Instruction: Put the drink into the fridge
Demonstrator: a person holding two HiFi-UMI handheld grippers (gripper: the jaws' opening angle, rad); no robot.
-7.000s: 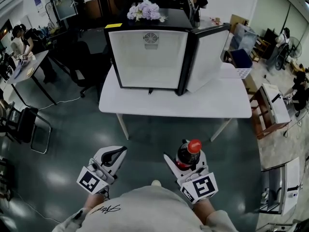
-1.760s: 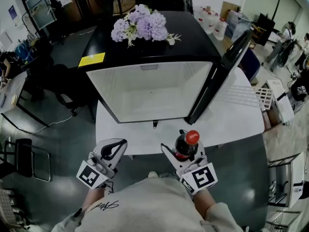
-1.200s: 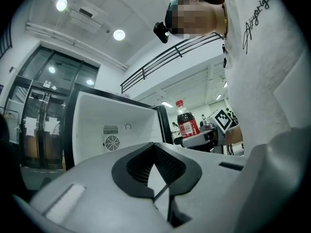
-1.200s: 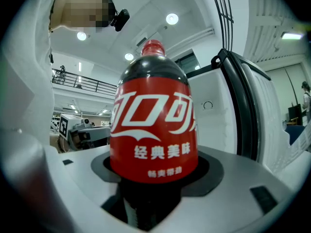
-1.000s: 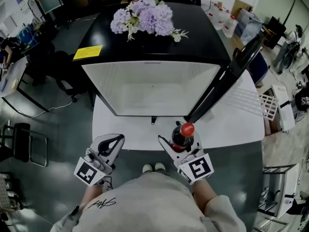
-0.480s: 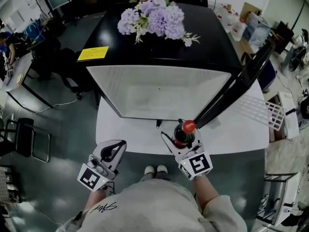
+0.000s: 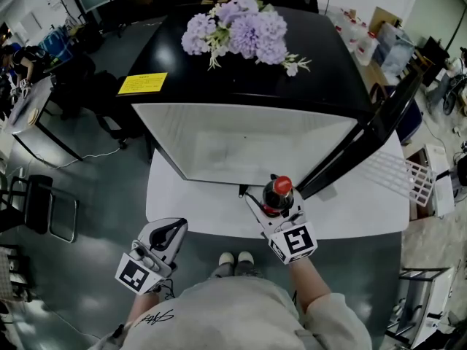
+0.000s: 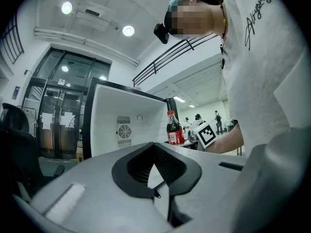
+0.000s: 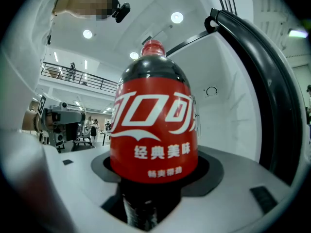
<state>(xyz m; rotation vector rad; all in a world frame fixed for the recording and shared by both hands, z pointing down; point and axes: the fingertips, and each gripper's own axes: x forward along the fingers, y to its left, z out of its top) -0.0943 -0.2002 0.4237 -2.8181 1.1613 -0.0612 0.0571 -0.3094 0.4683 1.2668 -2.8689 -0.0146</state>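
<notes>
- room: grey floor, chair off to my left, well apart from the work
- fridge: black, on the table; door swung wide to the right; white cavity bare, opening towards me; flowers on top
- table: white; bare strip before the opening
- drink bottle: upright, red cap up, over that strip; cavity lies straight ahead, so a level push forward, i judge
- right gripper: jaws clamped on the bottle's lower body
- left gripper: jaws together, nothing between; short of the table's edge
</notes>
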